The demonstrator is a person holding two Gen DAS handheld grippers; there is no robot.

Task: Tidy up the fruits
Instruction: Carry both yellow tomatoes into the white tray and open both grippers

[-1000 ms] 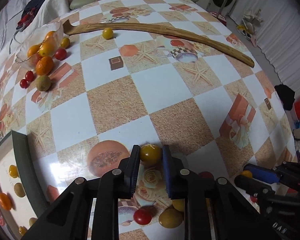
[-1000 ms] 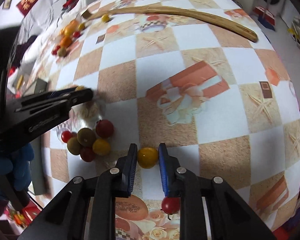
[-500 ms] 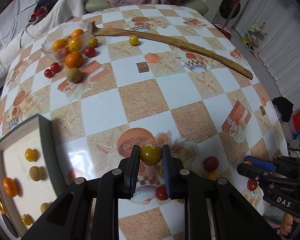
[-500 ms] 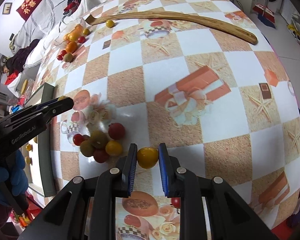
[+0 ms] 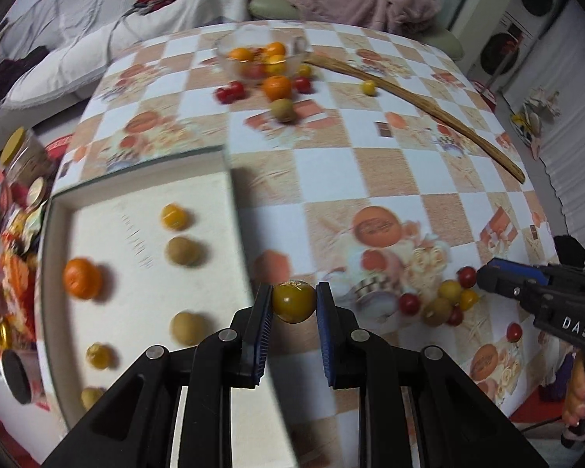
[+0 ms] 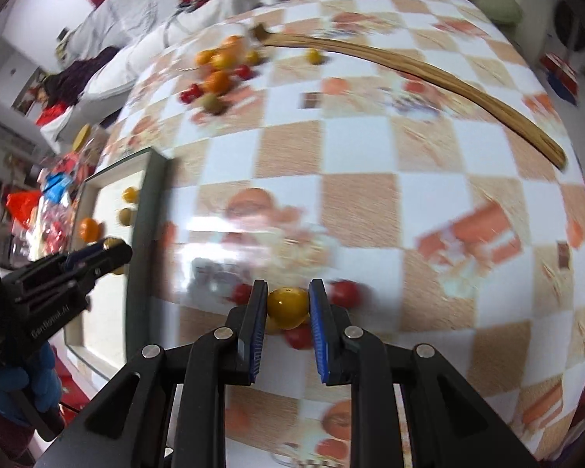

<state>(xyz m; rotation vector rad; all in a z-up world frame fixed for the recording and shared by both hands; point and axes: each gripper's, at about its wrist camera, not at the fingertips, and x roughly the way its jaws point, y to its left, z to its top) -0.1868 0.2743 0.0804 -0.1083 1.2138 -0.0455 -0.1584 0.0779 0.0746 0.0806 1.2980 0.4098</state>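
Both grippers are pinching fruit right now. The left gripper (image 5: 294, 304) is squeezing a yellow-green tomato (image 5: 293, 301) in narrow jaws, hanging over the right rim of the tray (image 5: 236, 210). The right gripper (image 6: 286, 304) is clamping a yellow tomato (image 6: 287, 306) the same way, above the loose fruit pile (image 5: 446, 302) on the table (image 5: 390, 179). The glass bowl (image 5: 261, 52) is sitting at 12 o'clock, a wooden stick (image 5: 429, 105) around 1.
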